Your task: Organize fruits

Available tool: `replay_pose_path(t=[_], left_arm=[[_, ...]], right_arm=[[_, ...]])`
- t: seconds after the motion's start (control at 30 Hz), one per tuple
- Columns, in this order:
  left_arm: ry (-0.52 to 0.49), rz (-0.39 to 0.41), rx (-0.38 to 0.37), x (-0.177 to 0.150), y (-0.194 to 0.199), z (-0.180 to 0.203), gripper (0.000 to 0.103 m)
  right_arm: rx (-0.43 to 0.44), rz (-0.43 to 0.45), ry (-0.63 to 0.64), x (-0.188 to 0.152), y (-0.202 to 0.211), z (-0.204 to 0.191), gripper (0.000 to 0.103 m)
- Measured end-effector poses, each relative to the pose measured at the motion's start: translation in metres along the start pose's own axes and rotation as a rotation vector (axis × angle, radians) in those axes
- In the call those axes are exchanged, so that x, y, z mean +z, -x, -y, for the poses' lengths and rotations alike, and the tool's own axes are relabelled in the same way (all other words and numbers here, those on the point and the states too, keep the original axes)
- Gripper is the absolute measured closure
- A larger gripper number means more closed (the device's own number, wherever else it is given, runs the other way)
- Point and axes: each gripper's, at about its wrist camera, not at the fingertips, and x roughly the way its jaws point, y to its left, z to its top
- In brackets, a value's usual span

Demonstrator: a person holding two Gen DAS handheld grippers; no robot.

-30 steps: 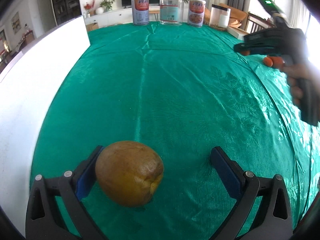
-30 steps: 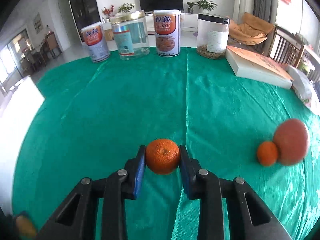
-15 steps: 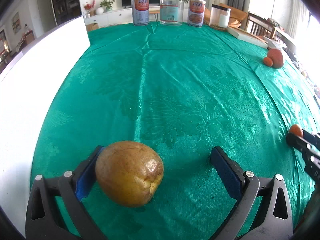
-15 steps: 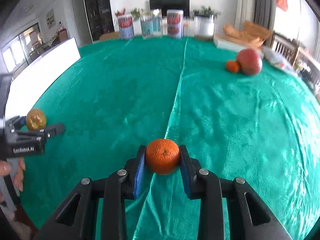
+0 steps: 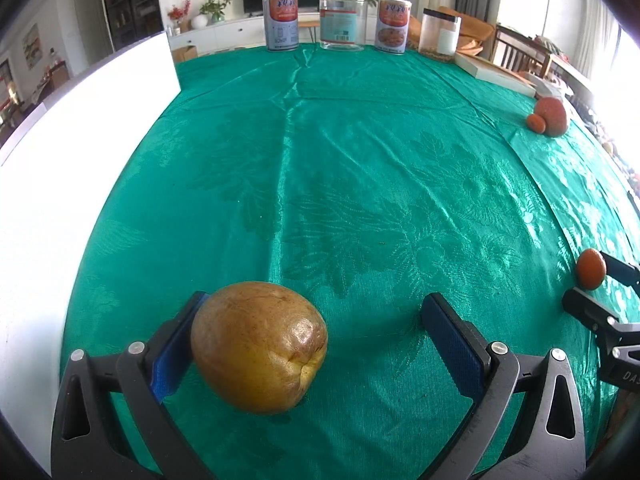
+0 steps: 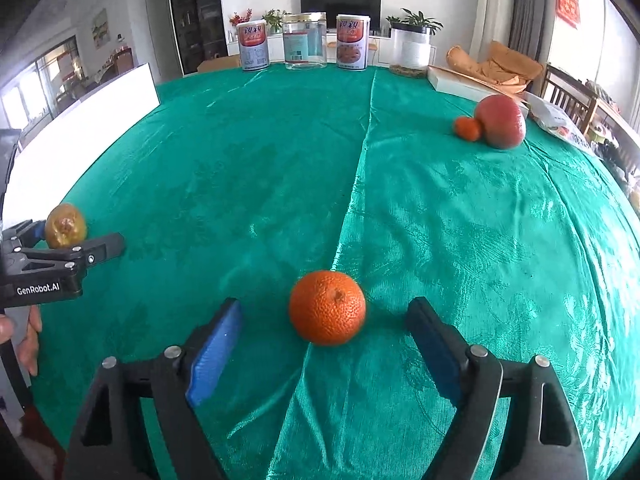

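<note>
Mandarin (image 6: 327, 307) sits on the green cloth (image 6: 460, 240) of the worktop, between the blue pads of the right tool (image 6: 324, 344) but touching neither. Half a second ago those pads were clenched on it; now the jaws stand wide and the fruit is released, lying a little nearer the left pad than the right. From the left wrist view the same mandarin (image 5: 591, 275) shows at 3 o'clock, between the dark fingers of the right tool (image 5: 596, 286).

The brown pear (image 5: 259, 347) is unchanged from the earlier frames: it rests against the left pad of the left tool (image 5: 316, 344), whose jaws are spread wide, the right pad well clear of it. Whether the pear touches the cloth I cannot tell. In the right wrist view that pear (image 6: 66, 226) and left tool (image 6: 80, 236) sit at 9 o'clock.

Toward 2 o'clock of the mandarin, well apart from it, a small mandarin (image 6: 467, 128) lies touching a large red fruit (image 6: 500, 126). At 12 o'clock along the far edge stand two printed cans (image 6: 253, 46), a clear jar (image 6: 304, 42) between them, and a black-lidded jar (image 6: 410, 52) to the right. A white board (image 6: 80, 128) runs along the left side at 10 o'clock.
</note>
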Motion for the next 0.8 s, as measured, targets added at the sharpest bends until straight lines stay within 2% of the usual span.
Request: replay_pose_path(t=[0.03, 0.1, 0.13, 0.23, 0.3, 0.37, 0.4, 0.5, 0.57, 0.63, 0.7, 0.77, 0.8], left_arm=[[-0.011, -0.006, -0.011, 0.000, 0.001, 0.000, 0.001], [-0.101, -0.089, -0.094, 0.000, 0.004, -0.002, 0.001], [-0.106, -0.107, -0.126, -0.002, 0.009, -0.008, 0.002], [0.006, -0.128, -0.245, -0.014, 0.033, -0.046, 0.002], [0.088, -0.124, -0.278, -0.020, 0.043, -0.064, 0.002], [0.118, -0.107, -0.300, -0.021, 0.049, -0.069, 0.002], [0.117, -0.095, -0.302, -0.020, 0.050, -0.068, 0.002], [0.070, -0.089, -0.234, -0.013, 0.042, -0.058, 0.003], [0.031, -0.081, -0.193, -0.009, 0.035, -0.051, 0.004], [-0.013, -0.085, -0.159, -0.005, 0.028, -0.044, 0.010], [-0.035, -0.096, -0.135, -0.002, 0.021, -0.040, 0.020], [-0.033, -0.111, -0.128, 0.000, 0.016, -0.041, 0.021], [-0.030, -0.112, -0.125, 0.001, 0.015, -0.042, 0.024]], right_arm=[[0.010, -0.003, 0.004, 0.000, 0.000, 0.000, 0.016], [0.056, 0.010, -0.008, -0.001, 0.002, 0.003, 0.016], [0.096, 0.020, -0.025, -0.004, 0.006, 0.007, 0.016], [0.174, 0.054, -0.071, -0.018, 0.021, 0.017, 0.016], [0.202, 0.063, -0.072, -0.026, 0.028, 0.022, 0.016], [0.188, 0.053, -0.075, -0.027, 0.028, 0.026, 0.016], [0.187, 0.044, -0.087, -0.025, 0.027, 0.028, 0.016], [0.204, 0.042, -0.118, -0.017, 0.031, 0.031, 0.016], [0.195, 0.029, -0.086, -0.010, 0.033, 0.026, 0.017], [0.168, -0.015, -0.032, 0.000, 0.028, 0.018, 0.032], [0.161, -0.055, -0.016, 0.005, 0.021, 0.015, 0.039], [0.140, -0.080, -0.017, 0.010, 0.012, 0.015, 0.042], [0.135, -0.081, -0.021, 0.011, 0.009, 0.015, 0.047]])
